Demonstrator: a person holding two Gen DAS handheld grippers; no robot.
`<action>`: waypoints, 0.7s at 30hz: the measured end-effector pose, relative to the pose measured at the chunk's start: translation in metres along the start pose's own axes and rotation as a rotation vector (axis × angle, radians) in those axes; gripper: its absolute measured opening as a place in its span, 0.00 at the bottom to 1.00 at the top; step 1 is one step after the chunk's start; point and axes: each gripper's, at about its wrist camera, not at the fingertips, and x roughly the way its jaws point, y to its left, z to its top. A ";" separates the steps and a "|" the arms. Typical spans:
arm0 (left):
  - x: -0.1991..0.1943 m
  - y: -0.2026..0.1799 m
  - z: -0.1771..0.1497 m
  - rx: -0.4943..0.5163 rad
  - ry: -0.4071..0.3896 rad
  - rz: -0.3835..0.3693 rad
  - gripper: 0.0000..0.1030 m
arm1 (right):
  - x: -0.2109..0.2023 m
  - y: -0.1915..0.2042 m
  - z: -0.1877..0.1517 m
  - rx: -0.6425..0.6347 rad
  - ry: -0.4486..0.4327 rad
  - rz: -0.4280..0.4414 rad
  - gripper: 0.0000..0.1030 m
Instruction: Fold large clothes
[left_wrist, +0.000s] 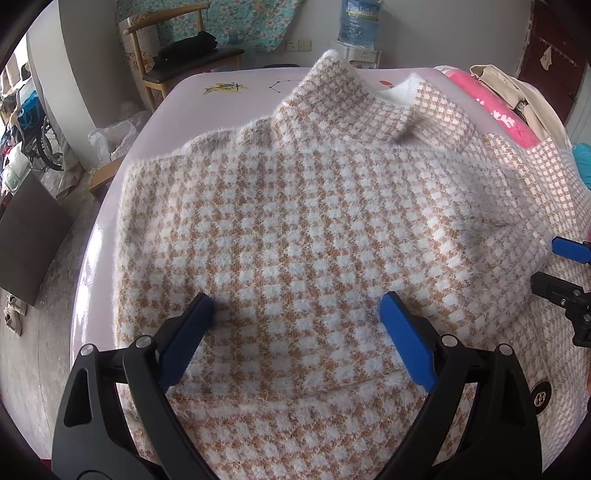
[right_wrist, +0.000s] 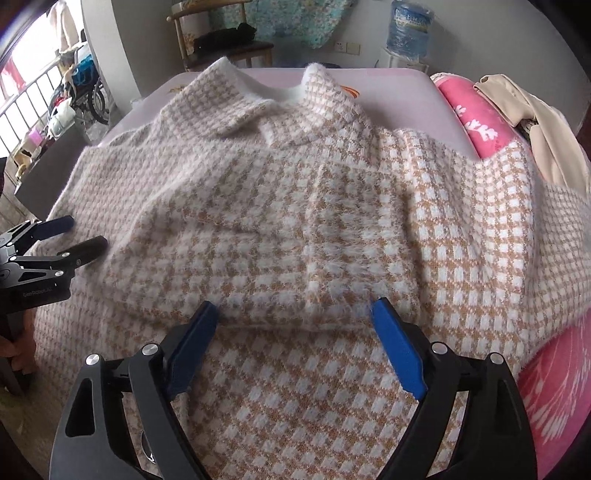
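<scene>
Pink table (left_wrist: 110, 236) w/ sweater (left_wrist: 314, 206) spread across it, ahead of both grippers. One sleeve is seen folded in; body fold judged left. Left gripper (left_wrist: 297, 306) & right gripper (right_wrist: 295, 314) are held spread, nothing pinched. Free room left; clothes pile (right_wrist: 517, 118) crowds right edge.

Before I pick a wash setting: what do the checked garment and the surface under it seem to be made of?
The checked garment looks like a fuzzy brushed knit, maybe mohair-like or acrylic: fine hairs stand out along its edges and collar. The surface beneath looks like smooth, slightly glossy pink sheeting, possibly plastic or coated cloth, given the sheen at its edge.
</scene>
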 end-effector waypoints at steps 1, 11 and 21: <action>0.000 0.000 0.000 0.000 0.000 0.000 0.87 | -0.004 -0.001 0.000 0.003 -0.012 0.001 0.82; 0.001 0.000 0.000 0.001 0.002 0.001 0.87 | -0.004 -0.014 0.001 0.041 -0.021 -0.031 0.82; 0.003 0.000 0.001 0.000 0.008 0.000 0.87 | -0.038 -0.045 0.005 0.085 -0.078 0.002 0.82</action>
